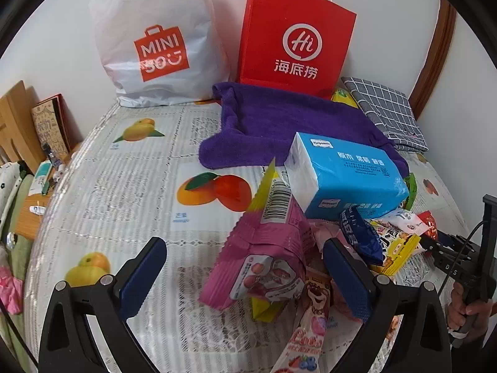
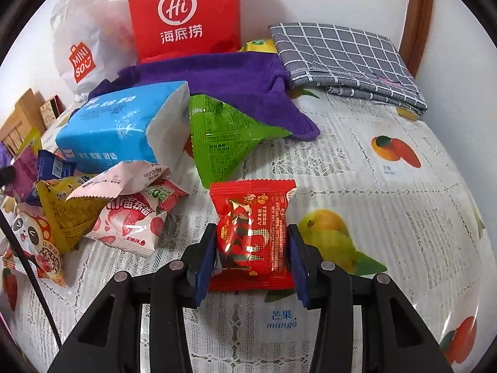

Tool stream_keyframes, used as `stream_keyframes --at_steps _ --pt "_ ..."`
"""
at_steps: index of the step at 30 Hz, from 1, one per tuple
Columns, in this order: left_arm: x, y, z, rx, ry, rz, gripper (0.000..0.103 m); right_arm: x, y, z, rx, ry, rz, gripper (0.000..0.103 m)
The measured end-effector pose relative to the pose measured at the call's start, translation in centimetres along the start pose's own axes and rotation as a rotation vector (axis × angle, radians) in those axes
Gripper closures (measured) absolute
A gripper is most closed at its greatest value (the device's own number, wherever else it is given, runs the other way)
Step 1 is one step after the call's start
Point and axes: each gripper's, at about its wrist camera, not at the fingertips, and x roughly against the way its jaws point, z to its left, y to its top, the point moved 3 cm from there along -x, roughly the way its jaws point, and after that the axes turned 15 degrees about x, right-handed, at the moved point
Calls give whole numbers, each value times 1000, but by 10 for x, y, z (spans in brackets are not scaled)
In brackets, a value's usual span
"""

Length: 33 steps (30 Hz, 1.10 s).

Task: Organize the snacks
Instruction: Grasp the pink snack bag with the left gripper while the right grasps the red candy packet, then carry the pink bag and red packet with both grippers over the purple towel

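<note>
A heap of snack packets lies on the fruit-print tablecloth [image 1: 124, 192]. In the left wrist view my left gripper [image 1: 243, 245] stands wide open over a pink snack bag [image 1: 267, 261], which lies between the fingers without either pad pressing on it. A bear-print packet [image 1: 313, 314] lies under the pink bag. In the right wrist view my right gripper [image 2: 251, 231] is shut on a small red snack packet [image 2: 253, 233], both pads against its sides. A green packet [image 2: 223, 136] and a pink-white strawberry packet [image 2: 130, 223] lie nearby.
A blue tissue pack [image 1: 344, 174] rests on the heap, with a purple towel [image 1: 279, 121] behind it. A white Miniso bag [image 1: 155, 40] and a red paper bag [image 1: 295, 37] stand against the wall. A grey checked cloth [image 2: 341, 59] lies folded at the back right.
</note>
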Motion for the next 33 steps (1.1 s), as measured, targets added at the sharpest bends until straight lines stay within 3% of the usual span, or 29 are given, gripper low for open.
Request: stream_keyframes --at_steps 4,7,9,12,20,33 --pt "-7 -2 -2 -9 -4 4 9 -1 0 2 9 -10 4 59" --pt "-12 -3 -2 -12 -8 12 20 -1 0 1 4 -6 2 59" --pt "-14 -2 -1 3 -46 27 39 -1 -1 -1 -6 7 -3 59" --pt "-15 -1 1 42 -94 47 46 0 -2 -4 -24 28 -12 58" --pt "-15 0 3 59 -128 59 51 -1 -1 -1 -7 10 -4 58" --pt "29 4 3 44 -152 -19 59 10 -3 5 -20 -31 -13 62"
